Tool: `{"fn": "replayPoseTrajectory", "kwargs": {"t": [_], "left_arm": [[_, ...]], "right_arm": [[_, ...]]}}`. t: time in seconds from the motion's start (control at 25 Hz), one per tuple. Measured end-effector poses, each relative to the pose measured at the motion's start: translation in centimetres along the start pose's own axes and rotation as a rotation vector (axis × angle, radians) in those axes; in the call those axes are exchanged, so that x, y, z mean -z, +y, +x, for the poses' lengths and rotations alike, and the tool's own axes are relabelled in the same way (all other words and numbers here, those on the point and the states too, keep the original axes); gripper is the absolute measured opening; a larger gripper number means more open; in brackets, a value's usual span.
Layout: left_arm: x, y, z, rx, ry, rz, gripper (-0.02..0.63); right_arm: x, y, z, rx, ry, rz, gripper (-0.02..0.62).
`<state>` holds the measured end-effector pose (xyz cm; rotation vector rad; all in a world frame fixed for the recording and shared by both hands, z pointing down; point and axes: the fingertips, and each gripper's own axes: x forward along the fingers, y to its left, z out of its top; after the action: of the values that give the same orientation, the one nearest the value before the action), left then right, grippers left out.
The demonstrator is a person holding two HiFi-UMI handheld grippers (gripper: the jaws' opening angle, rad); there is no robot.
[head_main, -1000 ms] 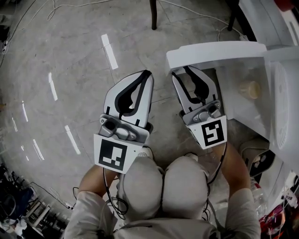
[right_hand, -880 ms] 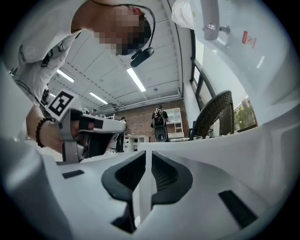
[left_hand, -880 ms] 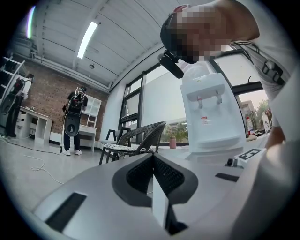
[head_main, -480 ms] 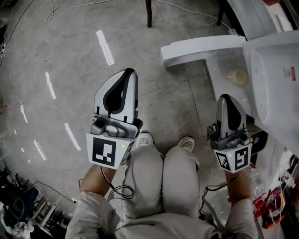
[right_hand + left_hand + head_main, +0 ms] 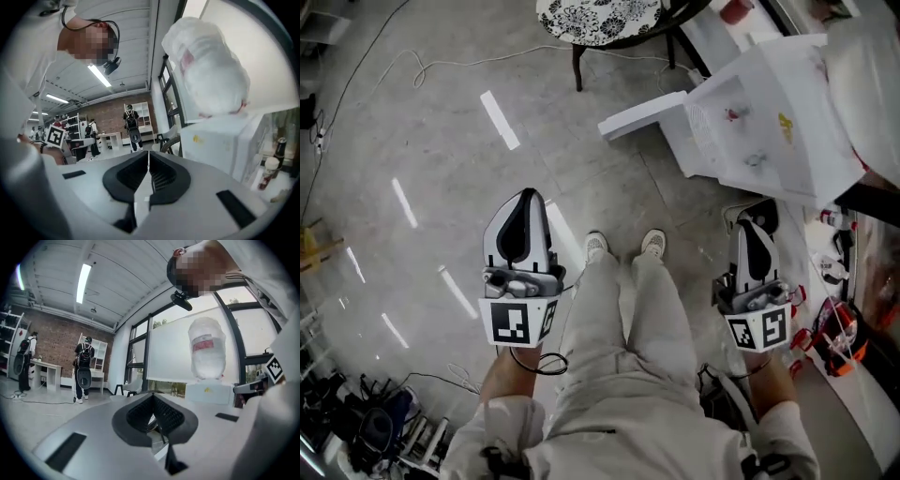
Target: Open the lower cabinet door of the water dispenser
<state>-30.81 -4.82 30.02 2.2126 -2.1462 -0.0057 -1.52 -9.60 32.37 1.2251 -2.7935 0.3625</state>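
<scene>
The white water dispenser [image 5: 787, 112] stands at the upper right of the head view, a water bottle [image 5: 872, 66] on top. Its lower cabinet door [image 5: 639, 114] is swung out to the left, and the compartment [image 5: 727, 127] shows inside. Both grippers are held level at waist height, well away from the door. My left gripper [image 5: 525, 195] is shut with nothing in it, as is my right gripper [image 5: 747, 225]. From the left gripper [image 5: 151, 398], the dispenser [image 5: 208, 392] and bottle [image 5: 206, 350] stand ahead. Past the right gripper [image 5: 148, 154], the dispenser [image 5: 220, 138] looms close on the right.
A round table with a patterned top [image 5: 598, 17] stands beyond the door. Cables [image 5: 412, 66] trail over the grey floor. Bottles and a red bag [image 5: 839, 342] crowd the right side. My legs and shoes [image 5: 623, 246] are between the grippers. People [image 5: 84, 366] stand far off.
I have stood up and both grippers have risen away from the door. The right gripper left the door's edge and shut. The door stays swung open.
</scene>
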Motion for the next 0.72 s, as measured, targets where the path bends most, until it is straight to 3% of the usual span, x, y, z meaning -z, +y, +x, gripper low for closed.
{"fn": "replayPoseTrajectory", "kwargs": {"t": [0.2, 0.32, 0.48, 0.72], "left_arm": [[-13.1, -2.0, -3.1, 0.043, 0.017, -0.046, 0.003], [-18.1, -4.6, -4.9, 0.062, -0.013, -0.032, 0.003], [-22.2, -9.3, -7.6, 0.06, -0.081, -0.02, 0.003], [-25.2, -15.6, -13.0, 0.013, -0.146, 0.013, 0.003]], "right_arm": [[-15.5, 1.0, -7.0, 0.107, -0.061, -0.033, 0.021], [-21.3, 1.2, -10.7, 0.132, -0.123, -0.059, 0.021], [-24.1, 1.9, -16.1, 0.122, -0.176, -0.066, 0.021], [-23.8, 0.6, -25.2, 0.123, -0.192, -0.067, 0.021]]}}
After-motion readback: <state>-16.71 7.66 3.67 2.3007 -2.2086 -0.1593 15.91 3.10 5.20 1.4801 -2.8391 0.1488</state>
